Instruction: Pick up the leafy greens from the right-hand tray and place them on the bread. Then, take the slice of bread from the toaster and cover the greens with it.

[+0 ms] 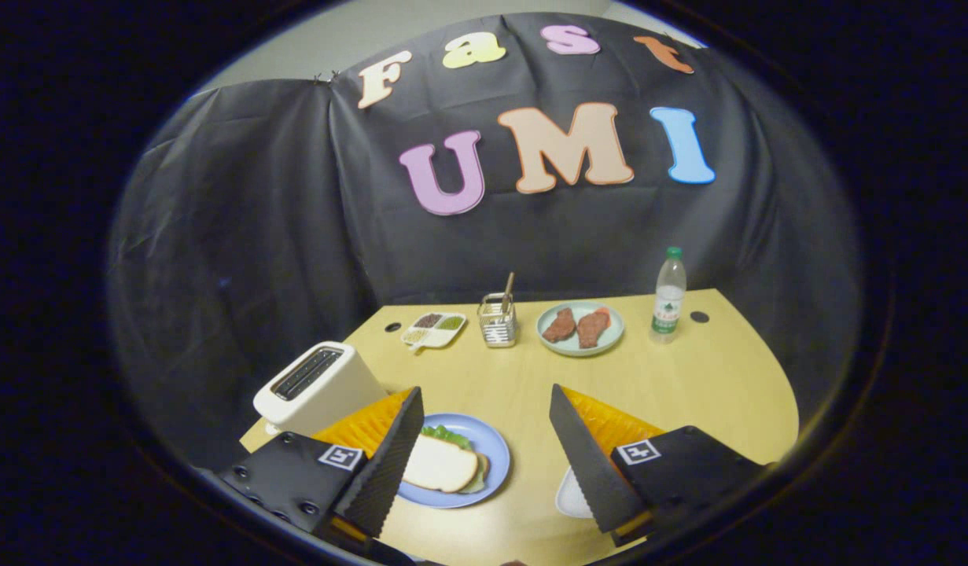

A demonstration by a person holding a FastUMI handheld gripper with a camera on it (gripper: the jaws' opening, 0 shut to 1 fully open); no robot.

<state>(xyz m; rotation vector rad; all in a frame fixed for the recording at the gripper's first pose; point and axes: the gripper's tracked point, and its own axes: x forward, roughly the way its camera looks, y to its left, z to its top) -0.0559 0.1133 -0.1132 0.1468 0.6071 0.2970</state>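
The camera rides the hand-held gripper (484, 464), looking forward and down across the table (688, 377) toward the booth wall.

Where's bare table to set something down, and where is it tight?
Open jaws, gripper holding nothing. Free: the wide strip between the blue plate and the back row; also right of the water bottle. Crowded: the back row, condiment dish, utensil holder, meat plate, and the toaster beside the sandwich.

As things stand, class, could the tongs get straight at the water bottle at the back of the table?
Probably yes. The tongs are open and hold nothing, and bare table lies between them and the bottle. The steak plate stands to the bottle's left, apart from it. It is a long way forward, though.
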